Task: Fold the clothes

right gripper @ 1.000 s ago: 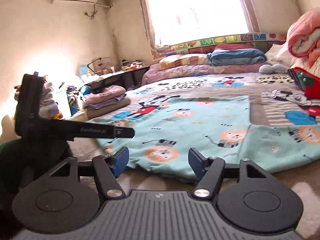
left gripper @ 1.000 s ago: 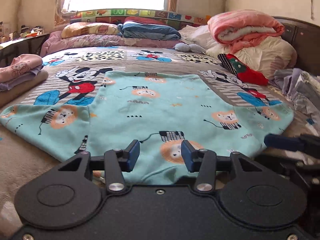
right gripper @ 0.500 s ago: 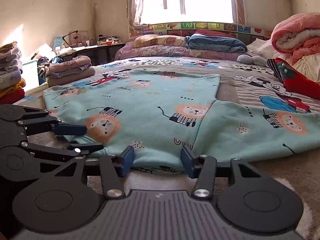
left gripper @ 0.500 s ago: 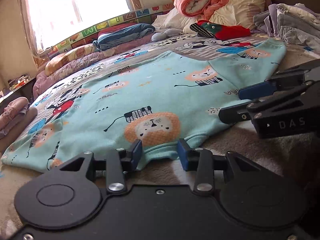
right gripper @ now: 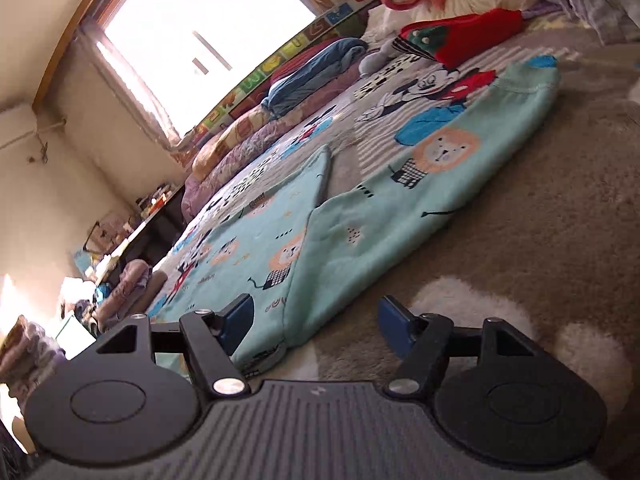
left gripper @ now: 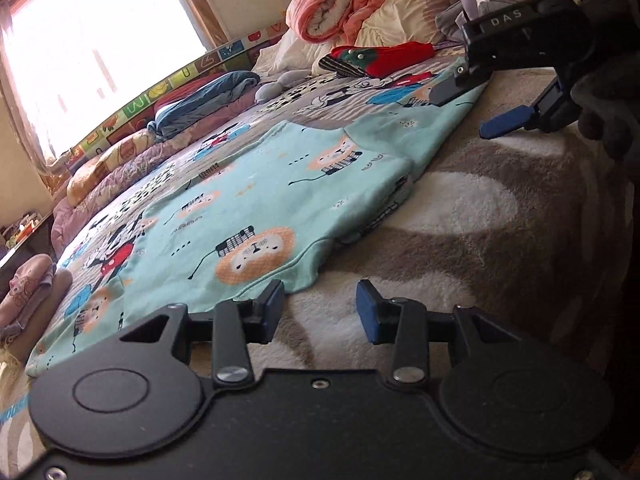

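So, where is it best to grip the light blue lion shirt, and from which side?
Probably at the near hem of the shirt, coming in low from the bed's near edge. It lies flat, and only that edge lifts slightly off the blanket, right before both open grippers.

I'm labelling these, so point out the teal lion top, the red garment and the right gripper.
teal lion top [left gripper: 256,208], left wrist view, body panel.
red garment [right gripper: 476,36], right wrist view, its middle.
right gripper [right gripper: 316,320], right wrist view, between fingertips.

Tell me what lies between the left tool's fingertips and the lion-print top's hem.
Nothing but bare brown-and-white fleece blanket. In the left wrist view the left tool is open just short of the lion-print top, whose hem corner lies beside its left pad.
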Demonstrator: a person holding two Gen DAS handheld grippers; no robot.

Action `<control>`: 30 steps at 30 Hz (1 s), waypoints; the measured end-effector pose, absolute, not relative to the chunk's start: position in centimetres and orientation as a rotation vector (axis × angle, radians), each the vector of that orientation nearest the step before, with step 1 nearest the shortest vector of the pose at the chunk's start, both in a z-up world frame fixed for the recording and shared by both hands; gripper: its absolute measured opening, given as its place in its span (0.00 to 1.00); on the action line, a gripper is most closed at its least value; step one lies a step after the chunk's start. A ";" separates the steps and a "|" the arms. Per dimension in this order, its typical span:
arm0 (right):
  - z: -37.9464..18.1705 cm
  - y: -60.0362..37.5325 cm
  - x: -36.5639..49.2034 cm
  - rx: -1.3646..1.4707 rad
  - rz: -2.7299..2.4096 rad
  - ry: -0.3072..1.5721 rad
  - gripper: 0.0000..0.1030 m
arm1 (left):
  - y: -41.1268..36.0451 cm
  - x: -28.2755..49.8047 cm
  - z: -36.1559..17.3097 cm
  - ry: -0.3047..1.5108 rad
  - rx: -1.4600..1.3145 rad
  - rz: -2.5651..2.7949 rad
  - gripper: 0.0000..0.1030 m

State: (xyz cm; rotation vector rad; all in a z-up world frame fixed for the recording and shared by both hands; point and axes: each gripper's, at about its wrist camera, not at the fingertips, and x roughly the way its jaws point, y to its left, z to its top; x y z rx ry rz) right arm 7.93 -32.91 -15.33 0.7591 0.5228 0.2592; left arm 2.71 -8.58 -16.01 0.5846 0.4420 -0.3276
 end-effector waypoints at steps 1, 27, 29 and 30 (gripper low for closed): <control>-15.9 -34.3 8.0 0.831 0.243 0.512 0.66 | -9.4 2.5 -16.2 0.426 0.617 -0.337 0.37; -20.7 -50.3 7.7 1.324 0.020 0.177 0.67 | -30.5 11.7 -17.2 0.292 1.015 -0.475 0.37; -21.0 -50.8 7.6 1.344 0.013 0.159 0.67 | -31.9 12.5 -17.2 0.285 1.031 -0.482 0.37; -21.2 -51.0 7.5 1.360 0.017 0.143 0.67 | -32.5 12.8 -17.2 0.283 1.037 -0.484 0.37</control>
